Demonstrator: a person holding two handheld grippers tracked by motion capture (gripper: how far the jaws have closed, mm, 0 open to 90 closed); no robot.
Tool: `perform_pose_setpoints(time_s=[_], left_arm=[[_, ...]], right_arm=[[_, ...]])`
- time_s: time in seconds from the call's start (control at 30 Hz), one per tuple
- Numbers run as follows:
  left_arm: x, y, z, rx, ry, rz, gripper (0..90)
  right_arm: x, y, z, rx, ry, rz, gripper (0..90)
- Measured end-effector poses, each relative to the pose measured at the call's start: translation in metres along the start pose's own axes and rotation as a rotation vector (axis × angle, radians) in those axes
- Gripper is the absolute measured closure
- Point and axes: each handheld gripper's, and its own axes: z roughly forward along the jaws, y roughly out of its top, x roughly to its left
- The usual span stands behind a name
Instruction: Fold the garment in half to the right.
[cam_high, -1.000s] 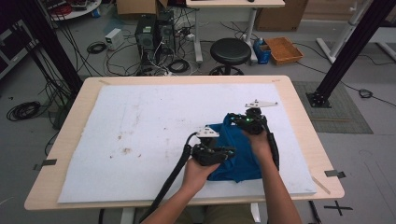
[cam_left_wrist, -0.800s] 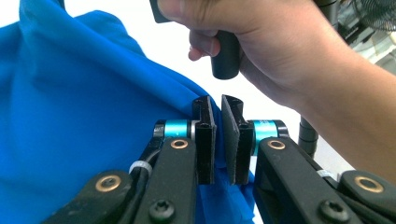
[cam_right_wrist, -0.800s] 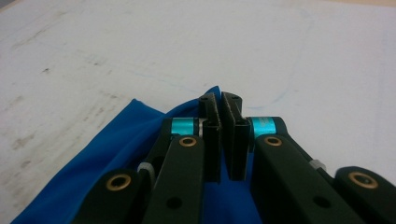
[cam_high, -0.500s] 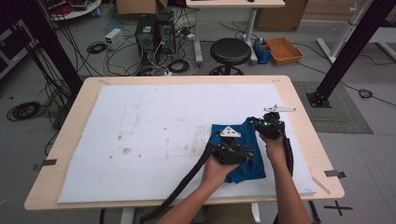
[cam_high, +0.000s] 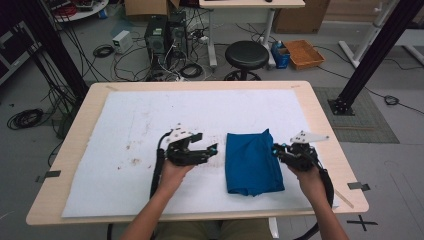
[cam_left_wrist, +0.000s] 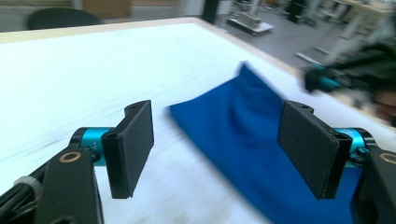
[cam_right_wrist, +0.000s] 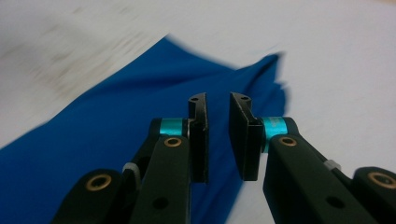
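Note:
A blue cloth (cam_high: 252, 162) lies folded in a flat rectangle on the white sheet (cam_high: 150, 115), right of the middle. My left gripper (cam_high: 214, 149) is just off its left edge, pointing at it, jaws wide open and empty. In the left gripper view the cloth (cam_left_wrist: 243, 130) stretches ahead beyond the left gripper (cam_left_wrist: 217, 112). My right gripper (cam_high: 274, 149) sits at the cloth's right edge. The right gripper view shows the right gripper (cam_right_wrist: 218, 100) with only a narrow gap and nothing in it, above the cloth (cam_right_wrist: 116, 121).
The sheet covers most of the wooden table (cam_high: 320, 115) and carries brown stains (cam_high: 132, 160) left of my left hand. Behind the table, on the floor, are a black stool (cam_high: 245, 52), computer towers (cam_high: 162, 32), cables and a cardboard tray (cam_high: 304, 52).
Both grippers were on the bunched cloth. The cloth now lies flat and folded, the left gripper has moved off to its left and the right gripper off to its right.

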Motion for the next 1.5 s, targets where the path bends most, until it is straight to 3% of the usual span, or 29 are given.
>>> perform_pose_setpoints(time_s=[0.1, 0.17, 0.23, 0.3, 0.4, 0.5, 0.53, 0.6, 0.7, 0.8, 0.87, 0.93, 1.0, 1.03, 1.07, 1.13, 1.23, 1.3, 1.33, 1.4, 1.43, 1.5], left_arm=[[0.016, -0.011, -0.017, 0.014, 0.031, -0.006, 27.3], [0.025, -0.017, -0.027, 0.025, 0.045, -0.009, 27.3], [0.031, -0.022, -0.035, 0.020, 0.061, -0.018, 27.3], [0.035, -0.025, -0.042, 0.014, 0.070, -0.027, 27.2], [0.039, -0.028, -0.050, 0.016, 0.076, -0.015, 27.3], [0.042, -0.030, -0.054, 0.020, 0.082, -0.005, 27.3], [0.043, -0.030, -0.056, 0.020, 0.083, -0.007, 27.3], [0.045, -0.030, -0.057, 0.017, 0.089, -0.014, 27.3], [0.046, -0.030, -0.057, 0.018, 0.091, -0.026, 27.3], [0.046, -0.031, -0.057, 0.022, 0.089, -0.026, 27.3], [0.046, -0.031, -0.056, 0.026, 0.086, -0.030, 27.3], [0.047, -0.032, -0.055, 0.024, 0.080, -0.040, 27.3], [0.048, -0.034, -0.055, 0.024, 0.079, -0.046, 27.3], [0.048, -0.035, -0.055, 0.023, 0.077, -0.050, 27.3], [0.049, -0.035, -0.055, 0.023, 0.075, -0.055, 27.3], [0.051, -0.036, -0.056, 0.021, 0.075, -0.060, 27.3], [0.052, -0.037, -0.056, 0.022, 0.079, -0.071, 27.3], [0.052, -0.039, -0.056, 0.025, 0.081, -0.074, 27.3], [0.052, -0.039, -0.056, 0.024, 0.081, -0.075, 27.3], [0.052, -0.039, -0.056, 0.025, 0.077, -0.073, 27.3], [0.052, -0.039, -0.056, 0.024, 0.077, -0.074, 27.3], [0.052, -0.039, -0.056, 0.024, 0.076, -0.076, 27.3]], right_arm=[[0.021, -0.016, 0.000, 0.071, 0.090, -0.055, 72.2], [0.033, -0.027, 0.002, 0.145, 0.078, -0.116, 73.7], [0.036, -0.037, 0.003, 0.198, 0.028, -0.168, 81.7], [0.032, -0.037, -0.003, 0.207, 0.011, -0.141, 86.5], [0.029, -0.038, -0.013, 0.227, -0.033, -0.127, 85.5], [0.023, -0.044, -0.020, 0.243, 0.007, -0.041, 70.7], [0.021, -0.044, -0.022, 0.233, 0.023, -0.016, 64.9], [0.018, -0.040, -0.026, 0.190, 0.023, 0.003, 62.9], [0.010, -0.025, -0.024, 0.085, -0.027, 0.032, 62.5], [0.002, -0.004, -0.006, 0.006, -0.073, 0.030, 66.2], [-0.003, 0.012, 0.014, -0.020, -0.126, 0.008, 61.5], [-0.011, 0.026, 0.038, 0.002, -0.216, 0.007, 50.6], [-0.021, 0.033, 0.061, 0.082, -0.282, -0.013, 46.5], [-0.027, 0.035, 0.070, 0.130, -0.278, 0.016, 51.8], [-0.031, 0.036, 0.075, 0.166, -0.270, 0.043, 68.2], [-0.036, 0.035, 0.077, 0.158, -0.271, 0.042, 85.8], [-0.039, 0.038, 0.070, 0.030, -0.276, 0.085, 86.7], [-0.043, 0.037, 0.072, 0.000, -0.309, 0.142, 86.2], [-0.045, 0.037, 0.075, 0.018, -0.337, 0.150, 82.9], [-0.048, 0.034, 0.079, 0.044, -0.366, 0.172, 60.2], [-0.049, 0.033, 0.080, 0.051, -0.370, 0.205, 52.9], [-0.048, 0.032, 0.073, 0.023, -0.358, 0.209, 48.2]])
